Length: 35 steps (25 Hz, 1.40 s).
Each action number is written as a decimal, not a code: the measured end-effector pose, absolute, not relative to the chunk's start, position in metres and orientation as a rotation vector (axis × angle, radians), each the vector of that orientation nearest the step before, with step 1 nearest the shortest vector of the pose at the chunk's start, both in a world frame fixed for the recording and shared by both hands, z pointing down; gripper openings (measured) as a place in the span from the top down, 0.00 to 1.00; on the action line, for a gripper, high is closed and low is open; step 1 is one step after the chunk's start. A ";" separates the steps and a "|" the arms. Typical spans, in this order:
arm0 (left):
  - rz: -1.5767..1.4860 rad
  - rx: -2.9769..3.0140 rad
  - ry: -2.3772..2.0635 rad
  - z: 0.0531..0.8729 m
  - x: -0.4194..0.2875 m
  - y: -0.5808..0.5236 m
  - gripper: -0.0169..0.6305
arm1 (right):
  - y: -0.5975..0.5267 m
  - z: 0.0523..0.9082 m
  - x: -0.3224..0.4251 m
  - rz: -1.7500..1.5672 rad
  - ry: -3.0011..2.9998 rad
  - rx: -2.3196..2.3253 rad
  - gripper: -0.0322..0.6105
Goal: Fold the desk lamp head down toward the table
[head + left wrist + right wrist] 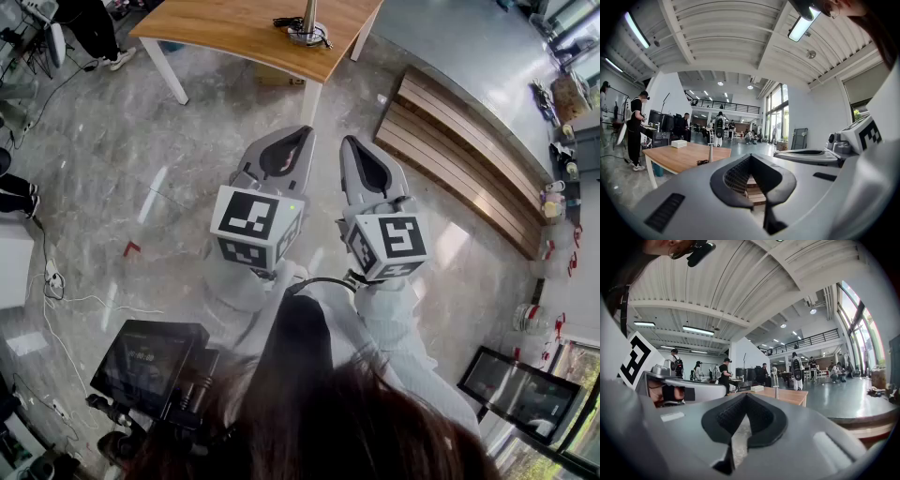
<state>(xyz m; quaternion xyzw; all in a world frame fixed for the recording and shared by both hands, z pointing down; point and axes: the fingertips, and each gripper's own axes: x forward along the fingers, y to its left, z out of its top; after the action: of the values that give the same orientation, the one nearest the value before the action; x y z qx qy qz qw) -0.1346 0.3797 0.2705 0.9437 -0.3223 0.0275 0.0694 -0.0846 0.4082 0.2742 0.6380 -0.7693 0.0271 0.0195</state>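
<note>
I have both grippers side by side over the grey floor, pointed at the table [225, 33] and well short of it. The left gripper [298, 133] has its jaws pressed together with nothing between them; its own view shows the pads of the left gripper [751, 157] meeting at the tip. The right gripper [352, 142] is the same, jaws together and empty, as the right gripper view confirms [743, 396].

The lamp [307, 26] stands on the table near its front edge, toward the right corner, with a black cable [289, 21] coiled at its base. From the left gripper view the lamp [710, 153] is a thin upright post on the table [677, 159]; I cannot make out its head from here. A white box [678, 143] sits farther back on the top. A slatted bench [459, 155] lies on the floor to my right. Several people stand beyond the table.
</note>
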 end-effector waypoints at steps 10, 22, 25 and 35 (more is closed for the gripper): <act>0.082 2.833 -0.976 0.269 -0.132 0.375 0.97 | 0.405 0.271 -0.078 0.097 -2.389 2.015 0.95; 0.100 2.775 -1.030 0.285 -0.107 0.360 0.97 | 0.398 0.284 -0.044 0.143 -2.417 1.975 0.95; 0.115 2.768 -1.038 0.290 -0.102 0.341 0.97 | 0.378 0.290 -0.037 0.160 -2.424 1.970 0.95; 0.110 2.790 -1.028 0.294 -0.055 0.189 0.97 | 0.227 0.293 0.006 0.124 -2.424 1.965 0.95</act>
<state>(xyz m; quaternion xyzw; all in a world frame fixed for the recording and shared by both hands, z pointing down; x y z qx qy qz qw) -0.0547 0.1892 0.2938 0.9345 -0.3443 0.0368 0.0830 0.0059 0.2270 0.2931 0.6292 -0.7762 0.0396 0.0093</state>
